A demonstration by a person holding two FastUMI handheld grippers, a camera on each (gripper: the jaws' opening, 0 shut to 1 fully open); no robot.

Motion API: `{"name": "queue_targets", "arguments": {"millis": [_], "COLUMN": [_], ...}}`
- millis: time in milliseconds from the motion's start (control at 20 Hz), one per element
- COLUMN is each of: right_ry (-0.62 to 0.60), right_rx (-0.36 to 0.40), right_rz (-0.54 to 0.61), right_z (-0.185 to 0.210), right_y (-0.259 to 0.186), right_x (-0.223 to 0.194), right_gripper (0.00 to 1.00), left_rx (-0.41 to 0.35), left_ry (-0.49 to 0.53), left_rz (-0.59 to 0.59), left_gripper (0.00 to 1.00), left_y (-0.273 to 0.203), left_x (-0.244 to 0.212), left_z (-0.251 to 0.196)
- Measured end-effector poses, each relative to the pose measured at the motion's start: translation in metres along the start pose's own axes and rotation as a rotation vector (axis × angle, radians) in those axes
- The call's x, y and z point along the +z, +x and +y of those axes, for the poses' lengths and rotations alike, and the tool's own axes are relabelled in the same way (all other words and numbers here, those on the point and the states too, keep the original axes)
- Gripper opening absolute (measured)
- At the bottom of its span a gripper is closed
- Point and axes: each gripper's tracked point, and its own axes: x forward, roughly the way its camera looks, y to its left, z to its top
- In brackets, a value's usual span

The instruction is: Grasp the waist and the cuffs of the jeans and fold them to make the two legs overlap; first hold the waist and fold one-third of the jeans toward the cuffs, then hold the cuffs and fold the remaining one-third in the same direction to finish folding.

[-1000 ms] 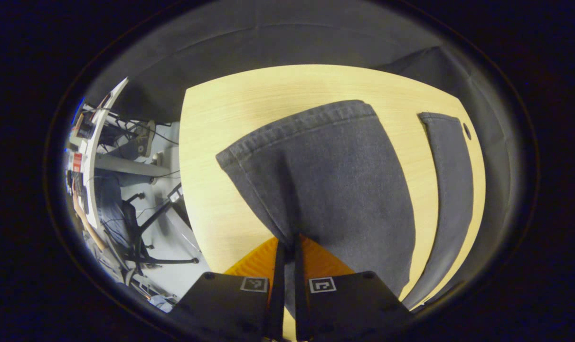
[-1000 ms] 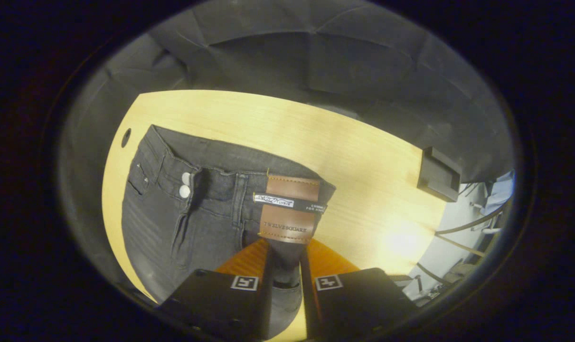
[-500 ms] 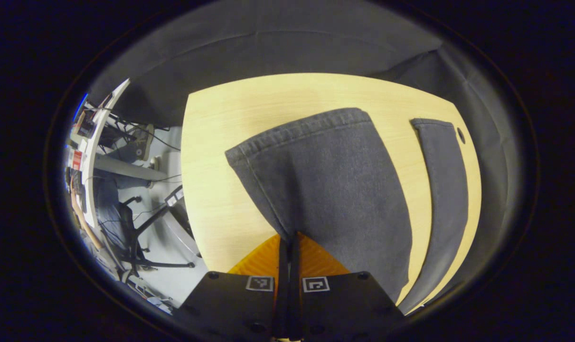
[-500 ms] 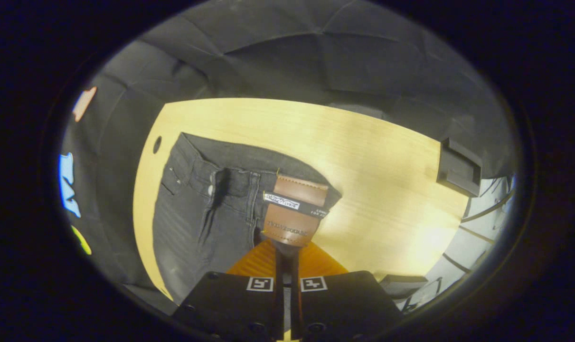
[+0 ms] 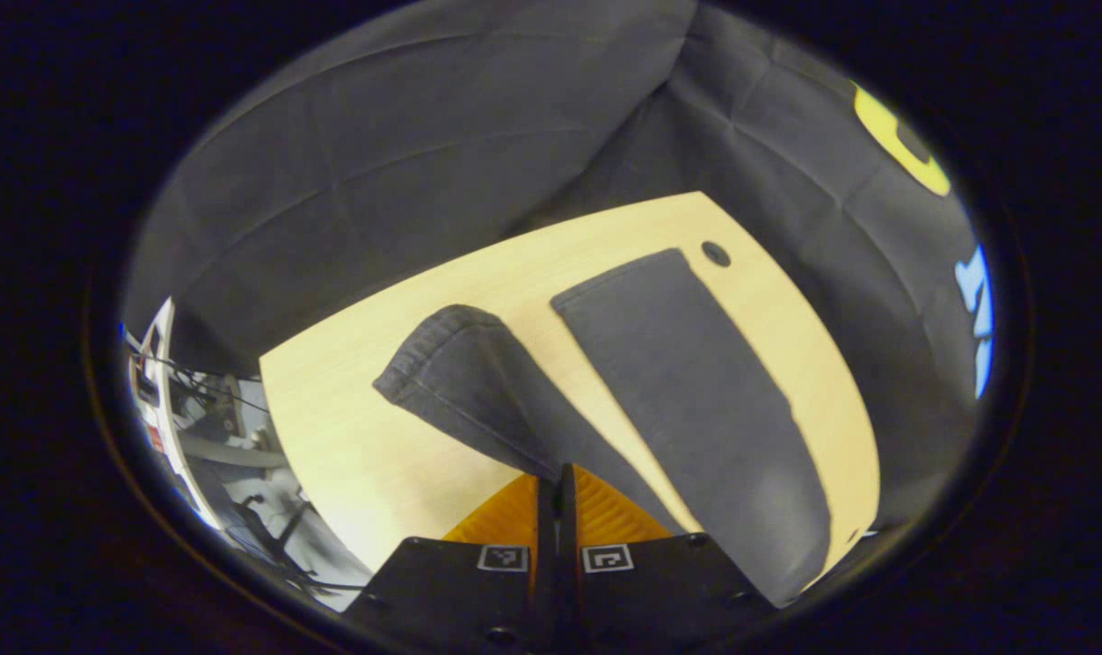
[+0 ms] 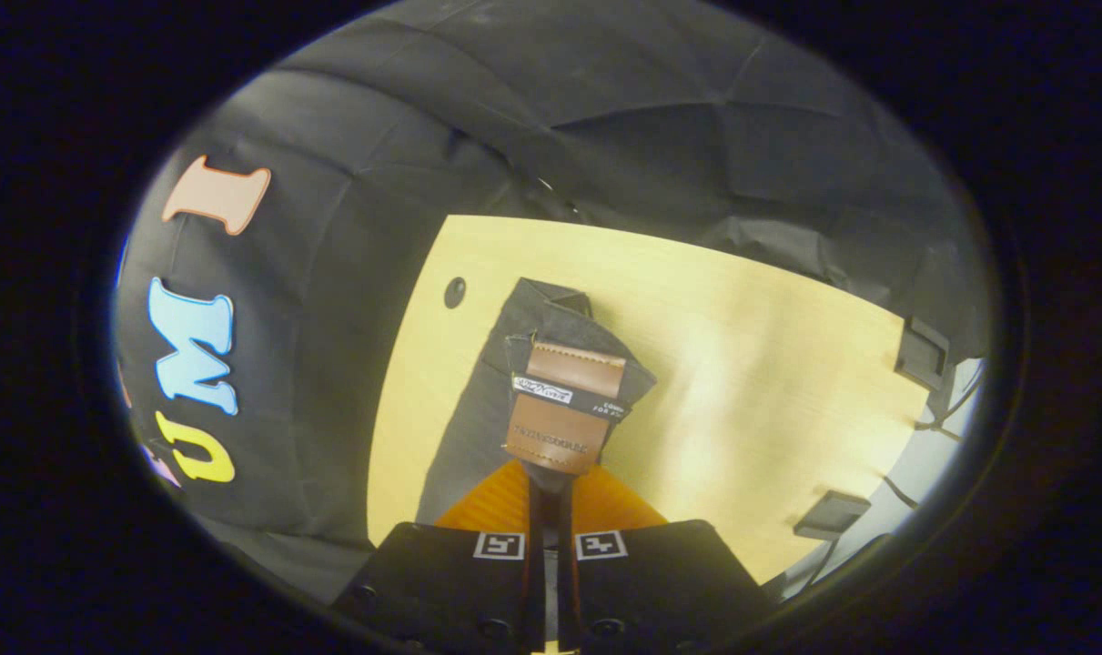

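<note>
My left gripper (image 5: 557, 478) pinched one cuff (image 5: 441, 350) of the jeans (image 5: 696, 382) above the table (image 5: 350, 437), the other leg lying flat there. My right gripper (image 6: 551, 487) clamped the waist (image 6: 564, 400) (by its leather patch (image 6: 561, 409)), lifted off the table.

The brown leather patch (image 6: 561, 411) on the jeans' waist (image 6: 551, 364) carries stamped lettering too blurred to make out.

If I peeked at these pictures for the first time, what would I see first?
Probably the brown leather patch on the waist of the dark jeans, pinched by the right tongs above the pale wooden table. Next, one trouser leg lifted by the left tongs while the other leg lies flat.
</note>
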Motion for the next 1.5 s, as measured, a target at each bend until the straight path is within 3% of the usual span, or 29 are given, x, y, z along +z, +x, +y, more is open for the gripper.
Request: {"name": "queue_targets", "arguments": {"millis": [150, 300, 450, 650, 800, 850, 900, 950, 1000, 1050, 1150, 1350, 1500], "right_ry": [0.053, 0.112, 0.118, 0.147, 0.167, 0.174, 0.171, 0.167, 0.153, 0.133, 0.093, 0.017, 0.019], "right_rx": [0.004, 0.027, 0.000, -0.064, -0.094, -0.098, -0.096, -0.081, -0.055, -0.024, -0.060, -0.167, -0.203], "right_rz": [0.000, 0.004, 0.025, 0.036, 0.053, 0.054, 0.044, 0.031, 0.005, -0.040, -0.096, -0.136, -0.128], "right_z": [0.018, 0.043, 0.058, 0.057, 0.051, 0.051, 0.052, 0.054, 0.059, 0.062, 0.051, 0.002, -0.016], "right_y": [0.015, 0.040, 0.077, 0.127, 0.147, 0.152, 0.153, 0.157, 0.158, 0.146, 0.134, 0.093, 0.084], "right_x": [0.020, 0.042, 0.048, 0.054, 0.053, 0.053, 0.055, 0.058, 0.060, 0.072, 0.082, 0.096, 0.094], "right_gripper": [0.05, 0.05, 0.05, 0.05, 0.05, 0.05, 0.06, 0.08, 0.14, 0.42, 0.96, 0.96, 0.96], "left_rx": [-0.042, -0.056, 0.007, 0.070, 0.075, 0.126, 0.138, 0.179, 0.201, 0.219, 0.271, 0.301, 0.240], "left_ry": [-0.081, -0.096, -0.085, 0.026, 0.136, 0.192, 0.256, 0.311, 0.328, 0.333, 0.342, 0.312, 0.259], "left_rz": [-0.006, 0.020, 0.092, 0.145, 0.201, 0.208, 0.216, 0.210, 0.199, 0.194, 0.162, -0.007, -0.031], "left_gripper": [0.07, 0.07, 0.07, 0.07, 0.07, 0.07, 0.10, 0.40, 0.70, 1.00, 0.98, 0.97, 0.98], "left_y": [0.009, 0.032, 0.081, 0.136, 0.157, 0.154, 0.148, 0.147, 0.137, 0.130, 0.126, 0.109, 0.085], "left_x": [0.053, 0.090, 0.092, 0.078, 0.065, 0.063, 0.067, 0.072, 0.078, 0.080, 0.097, 0.158, 0.173], "left_z": [-0.041, -0.084, -0.102, -0.125, -0.139, -0.133, -0.134, -0.124, -0.120, -0.114, -0.098, -0.074, -0.055]}}
